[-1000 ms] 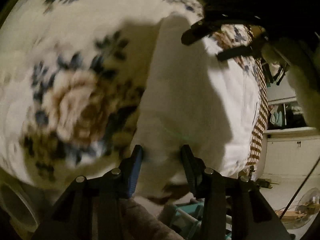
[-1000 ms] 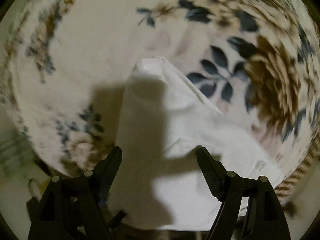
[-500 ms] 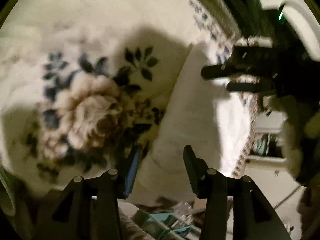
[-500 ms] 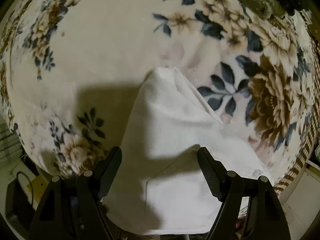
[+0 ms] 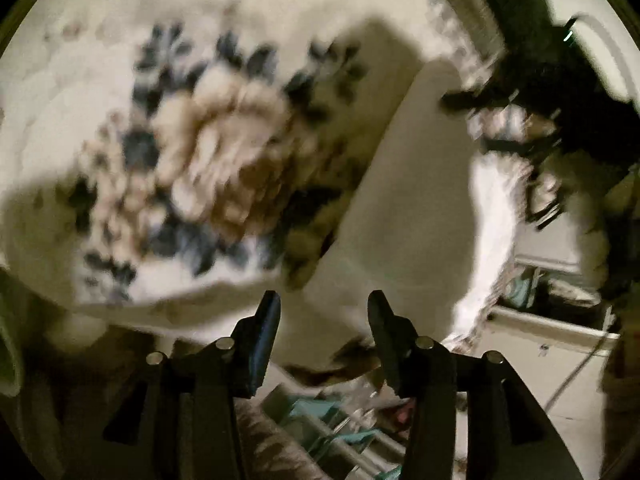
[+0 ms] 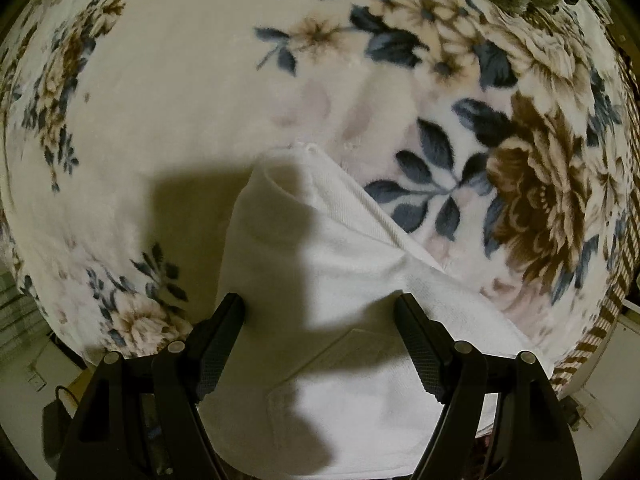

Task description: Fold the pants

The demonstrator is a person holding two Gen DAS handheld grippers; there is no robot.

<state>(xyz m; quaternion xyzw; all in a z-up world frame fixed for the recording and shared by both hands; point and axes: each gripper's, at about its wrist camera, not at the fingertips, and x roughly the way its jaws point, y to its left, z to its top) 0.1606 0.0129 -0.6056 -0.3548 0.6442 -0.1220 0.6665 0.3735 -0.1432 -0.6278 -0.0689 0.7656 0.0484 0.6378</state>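
Your white pants lie folded into a long narrow bundle on the floral blanket, one rolled end pointing away from you and the wider part running back under your right gripper. A seam edge runs diagonally down the pants' right side, and a pocket outline shows on the near part. Your right gripper's jaws stand wide open, one on each side of the cloth, holding nothing; whether the tips touch the fabric you cannot tell. Its shadow falls across the middle of the pants and onto the blanket to the left.

From the left wrist view the picture is blurred. There the pants run from the near edge up toward the right, beside a big brown and blue flower printed on the blanket. Your left gripper has its jaws apart, empty, at the near end of the pants. The right gripper shows dark at the upper right, over the far end of the cloth. Below the bed edge, shelves with clutter are visible.
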